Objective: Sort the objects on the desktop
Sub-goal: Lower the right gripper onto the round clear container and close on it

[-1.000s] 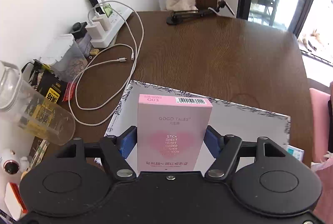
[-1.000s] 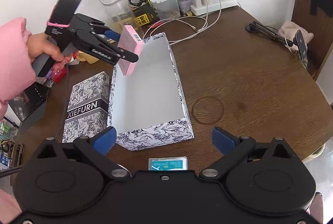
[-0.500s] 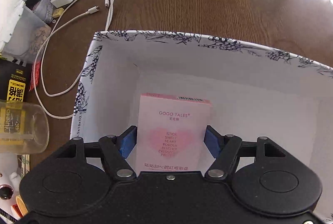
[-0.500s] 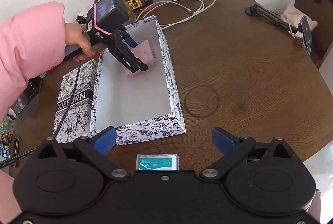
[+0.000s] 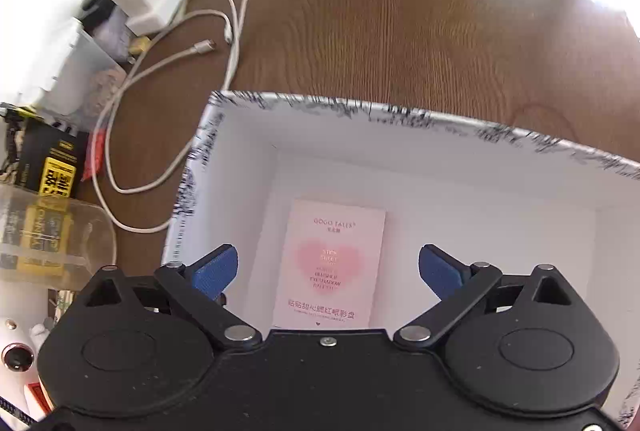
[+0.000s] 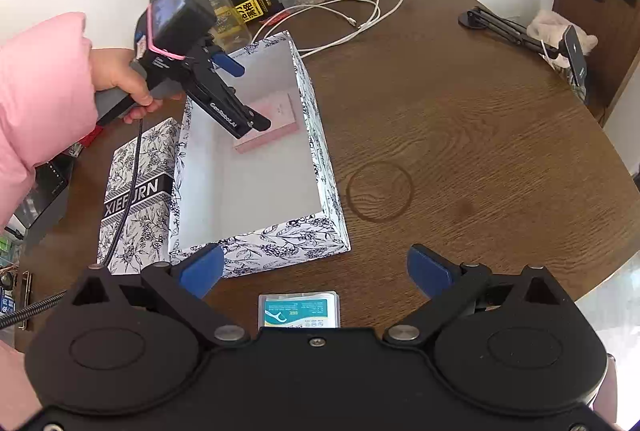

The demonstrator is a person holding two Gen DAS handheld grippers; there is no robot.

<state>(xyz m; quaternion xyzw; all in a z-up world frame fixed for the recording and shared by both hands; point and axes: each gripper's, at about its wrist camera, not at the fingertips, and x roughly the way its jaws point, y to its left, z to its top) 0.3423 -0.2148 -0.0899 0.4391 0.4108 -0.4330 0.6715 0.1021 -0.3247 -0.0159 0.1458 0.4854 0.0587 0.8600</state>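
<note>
Pink box (image 5: 330,265) below spread jaws

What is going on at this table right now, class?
A person is sorting desk items into an open patterned box. The left gripper hangs open over the box, and the pink carton lies flat on the box floor, free of the fingers. The right gripper is open too, just above a small floss pack on the table in front of the box. The box lid lies beside the box.
</note>
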